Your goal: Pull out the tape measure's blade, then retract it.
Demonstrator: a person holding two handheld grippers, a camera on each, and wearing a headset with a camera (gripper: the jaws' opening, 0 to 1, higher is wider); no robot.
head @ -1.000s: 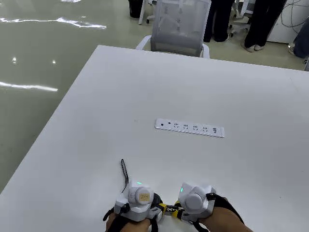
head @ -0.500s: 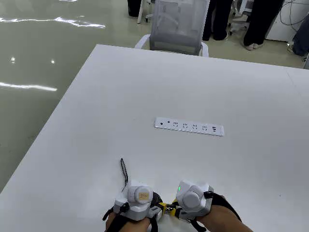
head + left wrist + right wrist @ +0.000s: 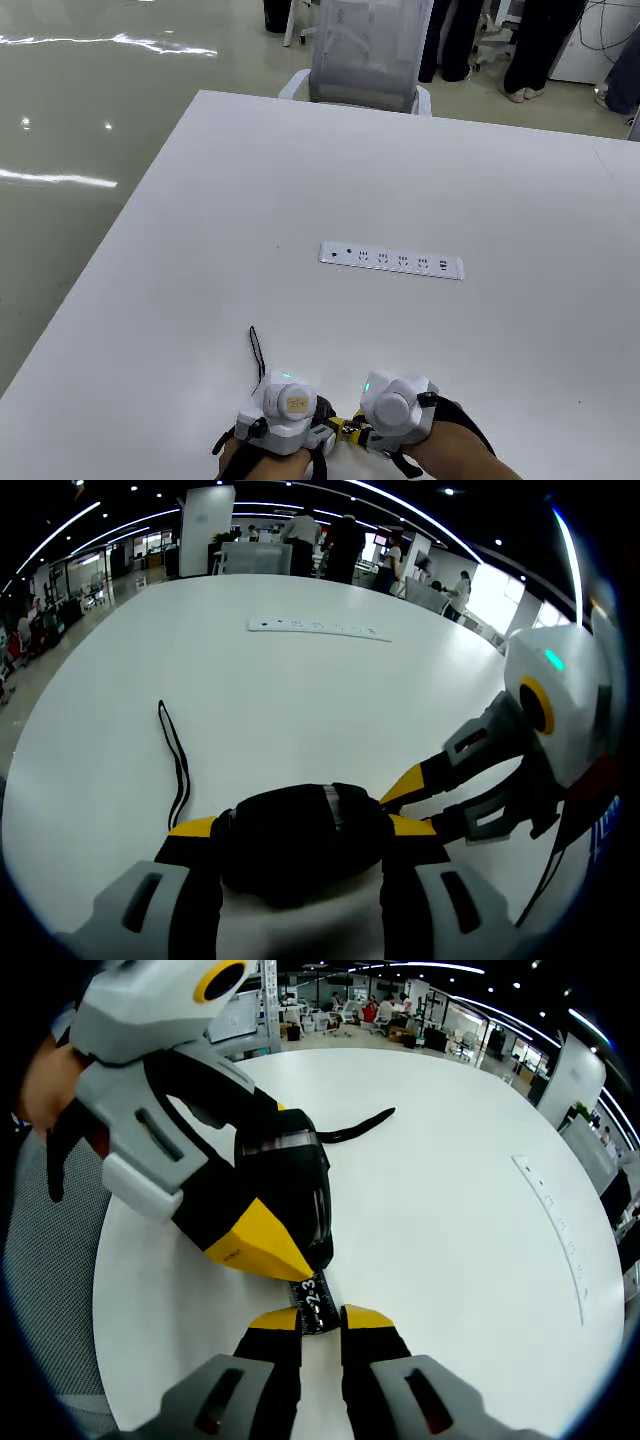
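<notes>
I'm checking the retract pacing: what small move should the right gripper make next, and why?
Probably ease the right gripper a little further toward the black rounded tape measure case, tongs kept shut. Its tongs pinch the numbered metal blade with just a short stretch out, the left gripper clamps the case, and the grippers have drawn closer over the last second.

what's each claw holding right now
Left claw: closed on the tape measure case.
Right claw: closed on the blade, short length showing.
</notes>
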